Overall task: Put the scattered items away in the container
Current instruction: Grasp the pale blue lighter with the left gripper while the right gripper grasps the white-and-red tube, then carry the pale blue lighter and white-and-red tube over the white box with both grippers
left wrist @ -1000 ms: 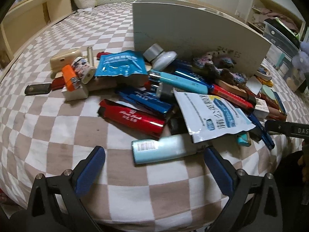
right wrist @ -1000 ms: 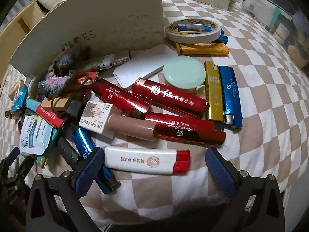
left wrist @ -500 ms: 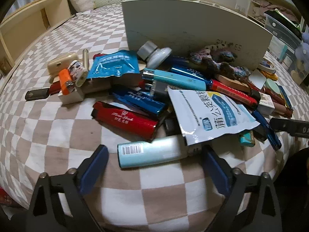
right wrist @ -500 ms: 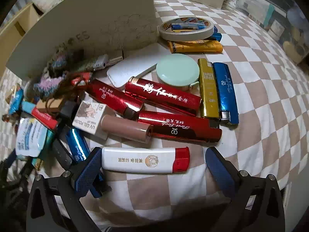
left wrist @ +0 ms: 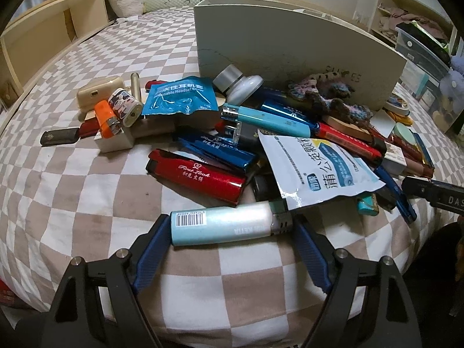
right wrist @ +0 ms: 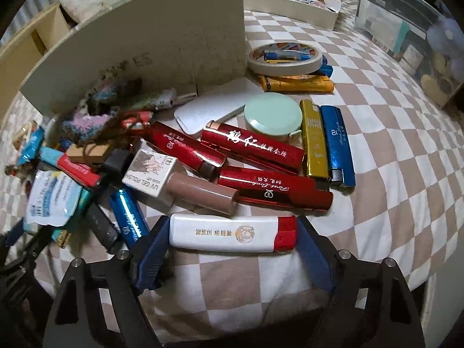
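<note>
A pile of lighters, sachets and small items lies on the checked bedcover in front of a tall cream box (left wrist: pixel 284 49). My left gripper (left wrist: pixel 230 236) has its blue pads at both ends of a pale blue lighter (left wrist: pixel 226 226), which still lies on the cover. My right gripper (right wrist: pixel 232 236) has its pads at both ends of a white lighter with a red cap (right wrist: pixel 232 233), also lying on the cover. The cream box also shows in the right wrist view (right wrist: pixel 139 46).
Red lighters (right wrist: pixel 252 150), a gold lighter (right wrist: pixel 314 139), a blue lighter (right wrist: pixel 337 145), a green compact (right wrist: pixel 272 116) and a tape roll (right wrist: pixel 284 58) lie ahead of the right gripper. A white sachet (left wrist: pixel 316 168) overlaps the pile. A shallow tray (right wrist: pixel 293 11) with items stands far back.
Both grippers have moved forward and narrowed. The pale blue lighter now sits between the left pads and the white lighter between the right pads.
</note>
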Available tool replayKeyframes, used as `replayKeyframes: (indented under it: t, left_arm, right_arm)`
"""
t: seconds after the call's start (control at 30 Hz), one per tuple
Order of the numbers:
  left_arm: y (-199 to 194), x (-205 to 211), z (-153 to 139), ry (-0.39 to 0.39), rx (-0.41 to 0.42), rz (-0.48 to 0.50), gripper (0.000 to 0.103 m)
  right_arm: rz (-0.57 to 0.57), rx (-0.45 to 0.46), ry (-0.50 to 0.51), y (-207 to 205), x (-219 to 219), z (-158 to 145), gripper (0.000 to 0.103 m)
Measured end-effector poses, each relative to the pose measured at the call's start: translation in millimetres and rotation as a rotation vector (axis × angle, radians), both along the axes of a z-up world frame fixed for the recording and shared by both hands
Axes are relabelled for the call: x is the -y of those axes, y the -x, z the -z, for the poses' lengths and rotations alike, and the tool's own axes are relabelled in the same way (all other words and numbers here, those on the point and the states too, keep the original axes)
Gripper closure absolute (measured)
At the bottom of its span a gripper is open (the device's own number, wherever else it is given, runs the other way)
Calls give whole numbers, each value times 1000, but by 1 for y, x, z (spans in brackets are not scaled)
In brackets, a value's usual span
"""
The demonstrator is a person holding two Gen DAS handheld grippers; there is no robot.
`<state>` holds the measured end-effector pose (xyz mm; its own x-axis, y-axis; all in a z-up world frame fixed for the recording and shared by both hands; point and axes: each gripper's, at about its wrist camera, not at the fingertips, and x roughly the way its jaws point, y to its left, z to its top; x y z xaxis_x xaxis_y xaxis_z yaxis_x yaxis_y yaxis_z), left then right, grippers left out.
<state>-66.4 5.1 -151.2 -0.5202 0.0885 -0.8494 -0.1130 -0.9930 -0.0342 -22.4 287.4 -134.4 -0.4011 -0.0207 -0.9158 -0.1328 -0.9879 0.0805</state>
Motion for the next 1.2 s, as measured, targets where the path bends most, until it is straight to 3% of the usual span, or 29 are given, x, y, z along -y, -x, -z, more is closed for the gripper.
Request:
replayKeyframes:
  t: [0.17,0.47,0.6,0.87,1.2]
  left_arm:
    - [-1,0,-3,-10,5,2,19]
    - [-7,0,-8,-49,14,-3,19]
    - [-12,0,-13,-59,0,-2,19]
    - [-22,-8,-22,-55,-30,22,19]
    - [-17,-12,-53,-52,-90,21,19]
  right_arm:
    - [0,-18,74,-10,-9,-4,19]
    - [-50,-85,105,-32,5,-19,19]
    - [-73,-108,102,-3,64,-18,19]
    - [-107,-122,112,18,78,-10,19]
    - [-110,-166,167,18,74,-32,19]
